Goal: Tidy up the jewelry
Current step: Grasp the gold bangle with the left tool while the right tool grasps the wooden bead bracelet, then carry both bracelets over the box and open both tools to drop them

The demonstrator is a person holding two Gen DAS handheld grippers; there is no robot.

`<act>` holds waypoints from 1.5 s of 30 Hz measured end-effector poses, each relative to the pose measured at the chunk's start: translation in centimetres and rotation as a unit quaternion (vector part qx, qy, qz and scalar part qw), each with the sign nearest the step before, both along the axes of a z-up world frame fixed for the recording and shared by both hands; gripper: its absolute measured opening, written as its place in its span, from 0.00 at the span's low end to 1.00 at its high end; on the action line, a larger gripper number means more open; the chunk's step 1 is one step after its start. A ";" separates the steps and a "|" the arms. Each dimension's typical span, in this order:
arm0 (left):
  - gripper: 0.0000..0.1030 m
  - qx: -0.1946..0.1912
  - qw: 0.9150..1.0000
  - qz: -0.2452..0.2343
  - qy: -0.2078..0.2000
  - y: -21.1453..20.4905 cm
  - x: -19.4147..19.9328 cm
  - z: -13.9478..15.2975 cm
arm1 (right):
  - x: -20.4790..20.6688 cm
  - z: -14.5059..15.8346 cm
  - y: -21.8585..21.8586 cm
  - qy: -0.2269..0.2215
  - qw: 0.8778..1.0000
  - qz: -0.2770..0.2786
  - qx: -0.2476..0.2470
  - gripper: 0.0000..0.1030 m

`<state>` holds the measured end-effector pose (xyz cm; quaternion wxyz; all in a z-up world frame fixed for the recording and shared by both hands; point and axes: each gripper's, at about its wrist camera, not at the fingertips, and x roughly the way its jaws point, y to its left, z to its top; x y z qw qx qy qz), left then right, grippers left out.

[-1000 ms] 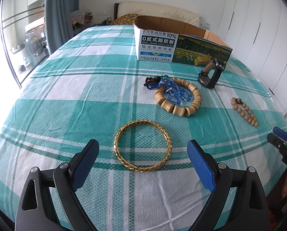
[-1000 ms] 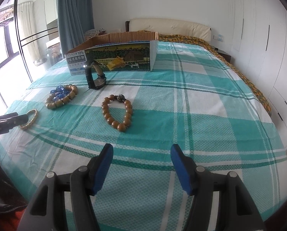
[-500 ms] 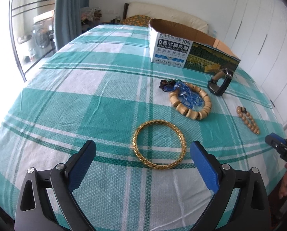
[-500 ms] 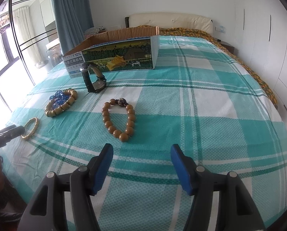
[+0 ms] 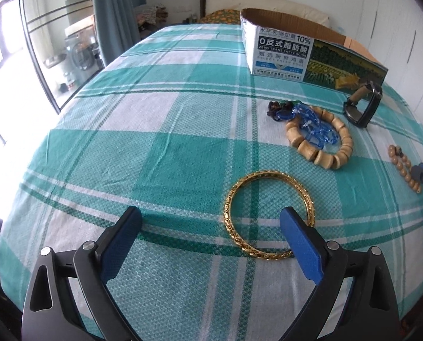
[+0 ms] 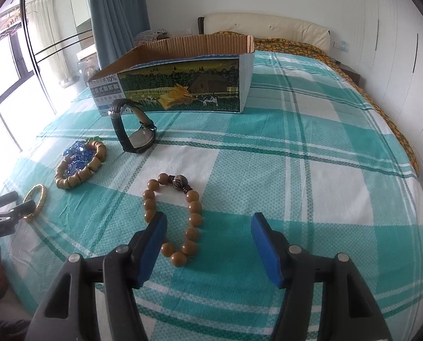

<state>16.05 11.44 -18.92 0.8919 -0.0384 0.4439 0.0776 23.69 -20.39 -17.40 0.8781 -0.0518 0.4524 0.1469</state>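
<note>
On the bed: gold bangle [image 5: 269,214] lies flat, round, with carved pattern.
Relation: bangle sits just ahead of the left gripper [image 5: 210,227], its near-right rim at the right jaw.
Jaws: both wide open, empty.
Right gripper [image 6: 208,228]: over the bead bracelet [image 6: 174,216].

What I can't make out

My right finger [image 5: 299,244] covers part of the gold bangle [image 5: 268,213]; the cardboard box [image 6: 183,85] walls hide its inside; my bead bracelet [image 5: 404,167] runs behind the other claw.
</note>
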 end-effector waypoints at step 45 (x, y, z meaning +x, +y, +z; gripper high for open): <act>0.03 -0.116 0.983 -0.076 -0.123 1.3 8.0 13.4 | 3.8 15.3 1.3 -0.113 0.991 0.055 0.040 0.12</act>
